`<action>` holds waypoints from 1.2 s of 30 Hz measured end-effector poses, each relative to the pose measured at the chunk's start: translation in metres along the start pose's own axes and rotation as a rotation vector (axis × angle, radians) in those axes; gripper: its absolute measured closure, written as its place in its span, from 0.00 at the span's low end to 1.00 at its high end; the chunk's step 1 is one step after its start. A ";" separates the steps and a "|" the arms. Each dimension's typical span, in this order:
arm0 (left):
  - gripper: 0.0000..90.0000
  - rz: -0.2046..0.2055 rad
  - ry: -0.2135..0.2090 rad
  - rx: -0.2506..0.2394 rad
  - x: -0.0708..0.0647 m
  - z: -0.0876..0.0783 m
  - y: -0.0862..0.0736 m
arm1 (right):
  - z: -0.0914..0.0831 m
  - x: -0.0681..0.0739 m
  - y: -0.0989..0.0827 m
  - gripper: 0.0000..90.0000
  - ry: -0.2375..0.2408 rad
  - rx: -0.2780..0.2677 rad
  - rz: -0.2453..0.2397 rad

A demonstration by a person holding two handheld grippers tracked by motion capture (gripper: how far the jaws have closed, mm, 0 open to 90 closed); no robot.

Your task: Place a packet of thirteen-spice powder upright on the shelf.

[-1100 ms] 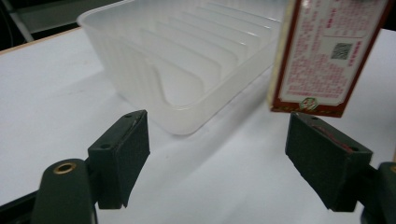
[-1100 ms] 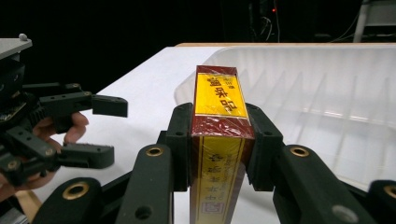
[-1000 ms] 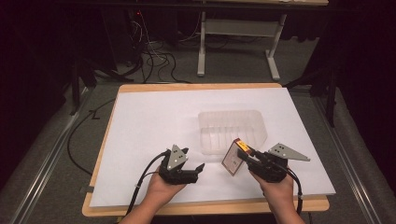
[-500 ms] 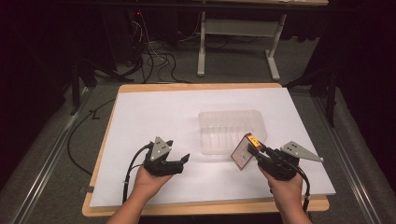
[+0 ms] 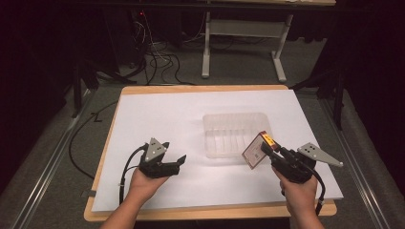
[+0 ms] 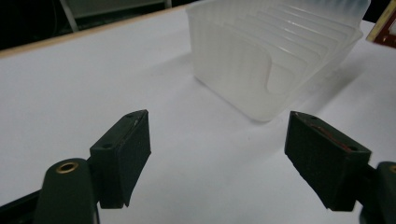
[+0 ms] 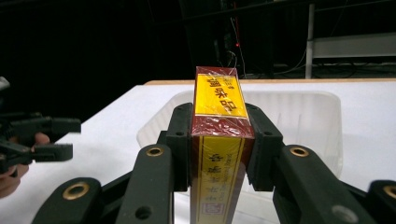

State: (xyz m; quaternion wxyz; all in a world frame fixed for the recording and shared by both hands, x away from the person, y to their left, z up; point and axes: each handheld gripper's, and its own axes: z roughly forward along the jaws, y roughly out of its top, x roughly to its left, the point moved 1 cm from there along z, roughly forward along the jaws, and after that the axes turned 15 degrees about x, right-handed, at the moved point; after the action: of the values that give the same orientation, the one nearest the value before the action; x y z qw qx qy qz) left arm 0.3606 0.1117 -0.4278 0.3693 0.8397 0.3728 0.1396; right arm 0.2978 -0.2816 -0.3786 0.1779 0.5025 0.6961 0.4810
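While the right gripper (image 5: 270, 151) clamps a small rectangular box (image 7: 219, 140) by its two broad faces, the box stands tilted just at the near right corner of a clear plastic tray (image 5: 234, 131), above the white sheet (image 5: 167, 119) that covers the wooden table (image 5: 200, 88). Box: glossy film wrap, dark red sides, a yellow end panel and a yellow stripe, both printed with Chinese characters too small to read with certainty. Tray: translucent, thin-walled, ribbed floor, rounded corners, lying open side up. Left gripper (image 5: 179, 161): black jaws apart with nothing between them, held over bare sheet left of the tray, well apart from it. Beyond the table: grey carpet, tangled black cables (image 5: 157, 57), a white metal frame (image 5: 243, 33).
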 end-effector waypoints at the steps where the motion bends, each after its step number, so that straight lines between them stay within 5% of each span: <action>1: 0.26 -0.006 -0.005 0.013 0.002 0.001 -0.002 | 0.000 0.000 0.000 0.75 0.000 0.000 0.000; 4: 0.26 0.019 0.033 0.045 0.005 0.002 -0.011 | -0.003 -0.001 0.003 0.75 -0.008 -0.014 0.006; 7: 0.26 -0.004 0.008 0.041 0.007 0.003 -0.016 | -0.005 -0.002 0.007 0.75 -0.028 -0.027 0.006; 15: 0.25 0.032 0.036 0.006 0.002 -0.002 -0.016 | -0.007 -0.004 0.013 0.75 -0.106 -0.046 -0.014; 20: 0.25 0.010 0.033 -0.010 0.003 -0.001 -0.014 | -0.002 -0.005 0.019 0.75 -0.165 -0.064 -0.017; 36: 0.25 0.056 0.017 0.020 0.001 0.001 -0.017 | 0.017 -0.015 0.036 0.75 -0.281 -0.078 -0.009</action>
State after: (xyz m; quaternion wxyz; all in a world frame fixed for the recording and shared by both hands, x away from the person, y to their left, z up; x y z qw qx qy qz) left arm 0.3534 0.1197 -0.4406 0.3537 0.8522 0.3536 0.1535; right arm 0.3357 -0.2852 -0.3601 0.2951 0.5546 0.6473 0.4316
